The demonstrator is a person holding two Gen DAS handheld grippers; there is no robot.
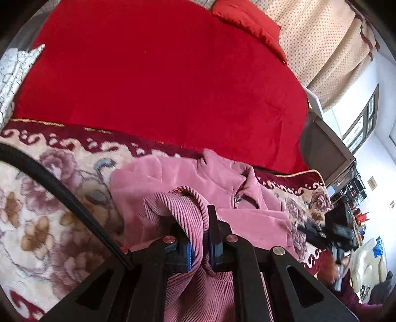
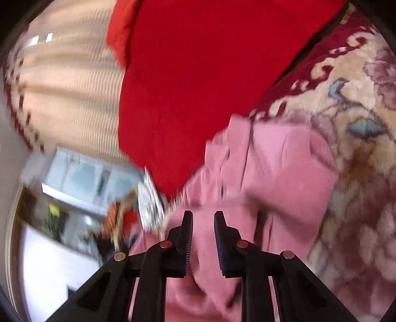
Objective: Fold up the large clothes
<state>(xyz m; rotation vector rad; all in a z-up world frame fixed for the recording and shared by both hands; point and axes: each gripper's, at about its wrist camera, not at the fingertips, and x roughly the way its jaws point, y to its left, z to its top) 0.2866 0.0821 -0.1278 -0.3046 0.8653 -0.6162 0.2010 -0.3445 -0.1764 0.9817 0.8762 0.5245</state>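
Observation:
A pink corduroy jacket (image 1: 203, 180) lies partly folded on a floral blanket (image 1: 49, 203), its collar and zipper facing up. My left gripper (image 1: 200, 223) is shut on a ribbed fold of the jacket and lifts it. In the blurred right wrist view the jacket (image 2: 284, 173) lies below my right gripper (image 2: 203, 223), whose jaws stand a little apart with pink cloth under and between them; whether they pinch it is unclear.
A red bedspread (image 1: 160, 81) covers the bed beyond the blanket, with a red pillow (image 1: 247, 22) at the head. A black cable (image 1: 61, 193) crosses the left. Furniture and clutter (image 1: 346, 223) stand off the bed's right side.

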